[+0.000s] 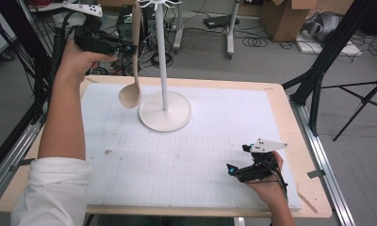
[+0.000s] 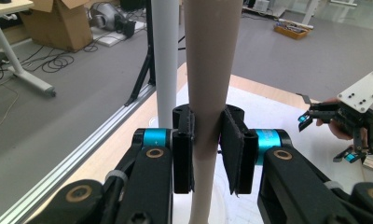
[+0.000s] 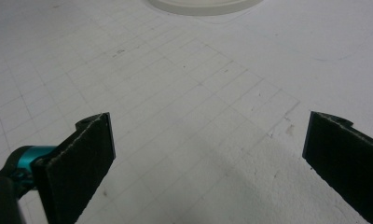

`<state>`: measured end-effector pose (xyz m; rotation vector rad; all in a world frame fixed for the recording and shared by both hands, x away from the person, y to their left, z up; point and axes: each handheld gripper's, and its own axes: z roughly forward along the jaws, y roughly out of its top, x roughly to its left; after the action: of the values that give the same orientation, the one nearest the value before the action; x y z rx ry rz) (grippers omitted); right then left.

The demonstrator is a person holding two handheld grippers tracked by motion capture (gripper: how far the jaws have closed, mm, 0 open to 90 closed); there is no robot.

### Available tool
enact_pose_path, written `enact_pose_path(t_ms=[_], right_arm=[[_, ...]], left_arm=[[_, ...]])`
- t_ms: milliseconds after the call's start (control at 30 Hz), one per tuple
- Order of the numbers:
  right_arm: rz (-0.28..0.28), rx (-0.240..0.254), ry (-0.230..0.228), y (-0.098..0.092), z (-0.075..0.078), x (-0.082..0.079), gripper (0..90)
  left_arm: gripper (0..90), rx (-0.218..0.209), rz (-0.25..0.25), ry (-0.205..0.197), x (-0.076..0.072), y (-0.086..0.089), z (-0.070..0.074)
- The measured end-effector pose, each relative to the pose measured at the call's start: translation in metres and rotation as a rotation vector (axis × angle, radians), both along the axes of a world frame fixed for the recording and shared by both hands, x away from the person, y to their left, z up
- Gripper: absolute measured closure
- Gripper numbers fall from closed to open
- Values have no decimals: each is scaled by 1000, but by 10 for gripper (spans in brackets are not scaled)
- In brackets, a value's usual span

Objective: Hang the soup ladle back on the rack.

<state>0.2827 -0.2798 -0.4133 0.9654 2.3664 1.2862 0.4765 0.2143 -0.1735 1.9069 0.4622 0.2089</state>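
1. the left gripper (image 1: 123,46) is held up high, just beside the white pole of the stand (image 1: 161,56). its fingers (image 2: 183,149) are squeezed tight on the handle of a big beige spoon (image 1: 132,80).
2. the spoon hangs straight down. its bowl is at the bottom, close to the round foot of the stand and a little above the desk (image 1: 215,141). its handle goes up next to the pole, toward the hooks at the top of the stand.
3. in the left gripper view the handle (image 2: 208,84) sits right in the middle of the two fingers, with the pole just behind it.
4. the right gripper (image 1: 241,162) rests low on the desk, well apart from the stand, on the near side. its fingers (image 3: 79,158) are wide open with nothing in them.
5. the job in hand looks like hanging the spoon on the stand. i think it is only partly done, because the spoon is not on a hook yet.
6. to do it well, keep the squeeze firm so the spoon does not slip down.
7. keep the handle straight up and down, side by side with the pole, so the top end can meet a hook.
8. move slowly near the pole. a bump could rock the stand on its foot.
9. let go only when the hook carries the spoon.
10. the right gripper could stay where it is, away from the stand.
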Motion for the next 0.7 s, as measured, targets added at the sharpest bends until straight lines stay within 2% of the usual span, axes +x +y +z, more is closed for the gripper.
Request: enact_pose_path(t_ms=[200, 367, 700], right_arm=[[2, -2, -6, 0, 0, 0, 10], [4, -5, 1, 1, -1, 0, 10], [10, -8, -2, 2, -1, 0, 11]], left_arm=[[748, 3, 8, 6, 3, -1, 2], [748, 25, 21, 17, 5, -2, 1], [748, 50, 14, 26, 8, -15, 3]])
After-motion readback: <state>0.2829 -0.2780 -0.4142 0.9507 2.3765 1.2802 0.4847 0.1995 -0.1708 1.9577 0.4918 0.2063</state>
